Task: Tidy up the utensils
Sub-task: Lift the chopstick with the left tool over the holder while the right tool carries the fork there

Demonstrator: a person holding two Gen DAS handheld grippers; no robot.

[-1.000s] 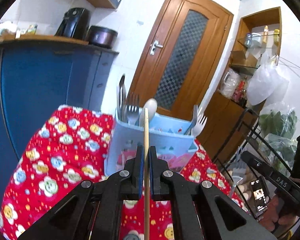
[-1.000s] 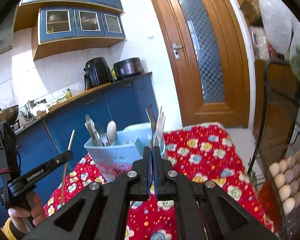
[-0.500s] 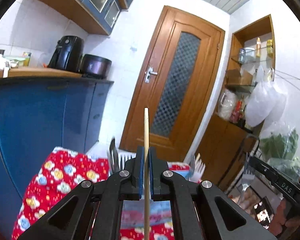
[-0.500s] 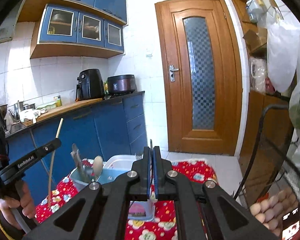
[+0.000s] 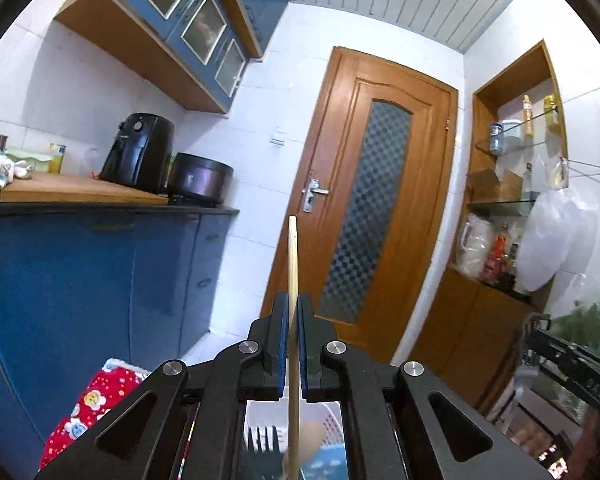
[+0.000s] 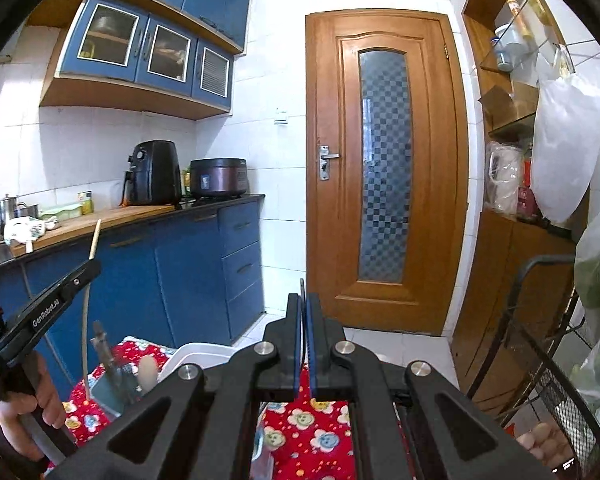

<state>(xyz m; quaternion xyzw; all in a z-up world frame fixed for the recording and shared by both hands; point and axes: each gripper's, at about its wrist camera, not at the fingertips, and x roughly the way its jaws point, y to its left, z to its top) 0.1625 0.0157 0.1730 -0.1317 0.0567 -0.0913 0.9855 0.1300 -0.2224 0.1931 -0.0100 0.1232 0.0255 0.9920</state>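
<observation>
Now, change: both grippers have risen; utensil caddy [image 6: 112, 398] has dropped from frame centre to bottom edge in both views.
Meaning: judged, items are lifted clear, ready for re-slotting.
Left gripper [image 5: 293, 354]: clenched on wooden chopstick [image 5: 293, 264], stick upright at frame centre, tip against door.
Right gripper [image 6: 303, 354]: jaws closed on thin dark utensil [image 6: 302, 292], its type too hidden to tell.
Caddy contents: lower left of right view, dark-handled utensils [image 6: 100, 344] and a pale spoon [image 6: 148, 370] standing upright.
Cloth: red flowered tablecloth [image 6: 312, 436] under caddy.
</observation>
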